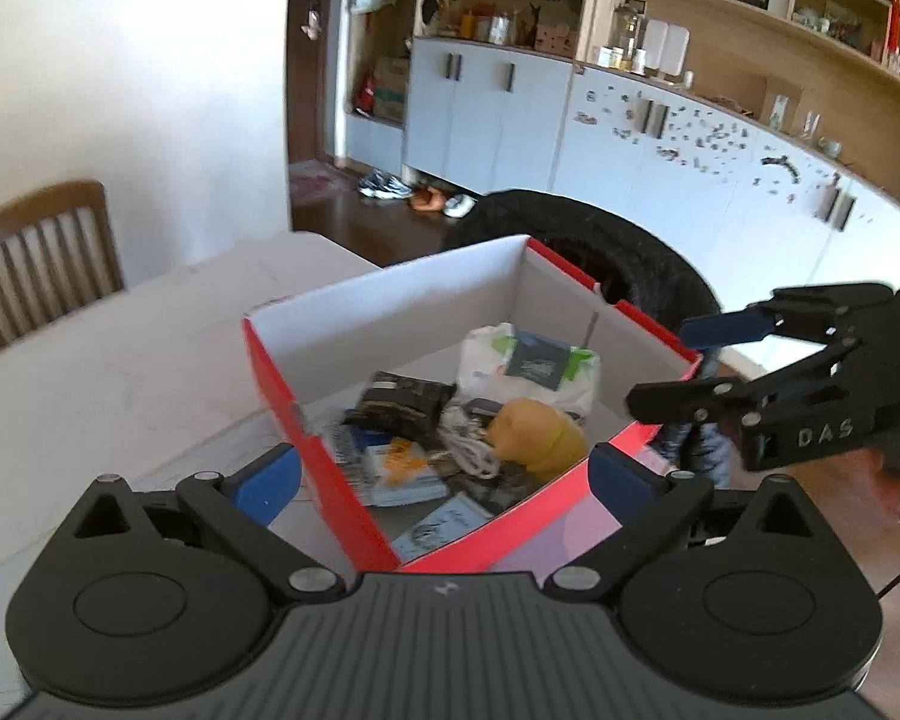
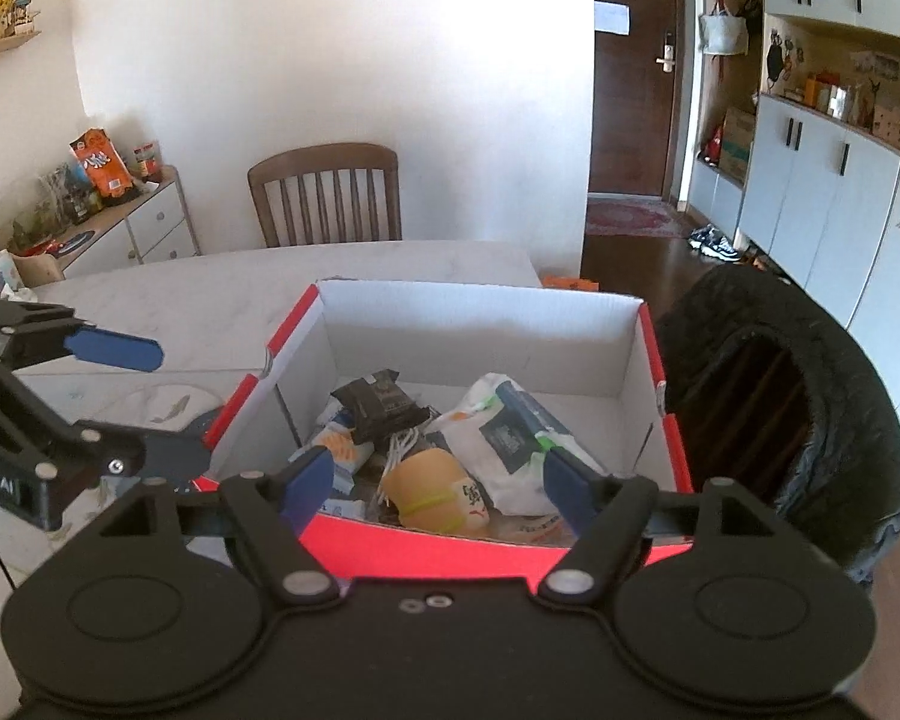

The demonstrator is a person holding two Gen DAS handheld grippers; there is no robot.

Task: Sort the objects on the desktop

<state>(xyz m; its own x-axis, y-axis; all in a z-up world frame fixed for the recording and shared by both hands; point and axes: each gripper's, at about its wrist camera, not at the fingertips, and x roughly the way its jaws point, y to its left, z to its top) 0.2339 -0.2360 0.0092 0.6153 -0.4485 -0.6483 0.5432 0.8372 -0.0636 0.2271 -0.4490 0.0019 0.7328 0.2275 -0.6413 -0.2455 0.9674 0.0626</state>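
A red cardboard box (image 1: 324,480) with white inner walls stands on the pale table (image 1: 120,360); it also shows in the right wrist view (image 2: 666,372). Inside lie a yellow plush toy (image 1: 534,435) (image 2: 432,492), a white wet-wipes pack (image 1: 528,360) (image 2: 510,432), a dark packet (image 1: 402,405) (image 2: 384,402), a white cable (image 1: 471,450) and booklets (image 1: 402,471). My left gripper (image 1: 444,474) is open and empty over the box's near corner. My right gripper (image 2: 438,480) is open and empty over the box's near wall, and shows open in the left wrist view (image 1: 672,366).
A black padded chair back (image 2: 810,408) stands right beside the box's right side. A wooden chair (image 2: 327,192) stands at the far table edge. A sideboard with snacks (image 2: 102,198) is far left. Cabinets (image 1: 660,138) line the far wall.
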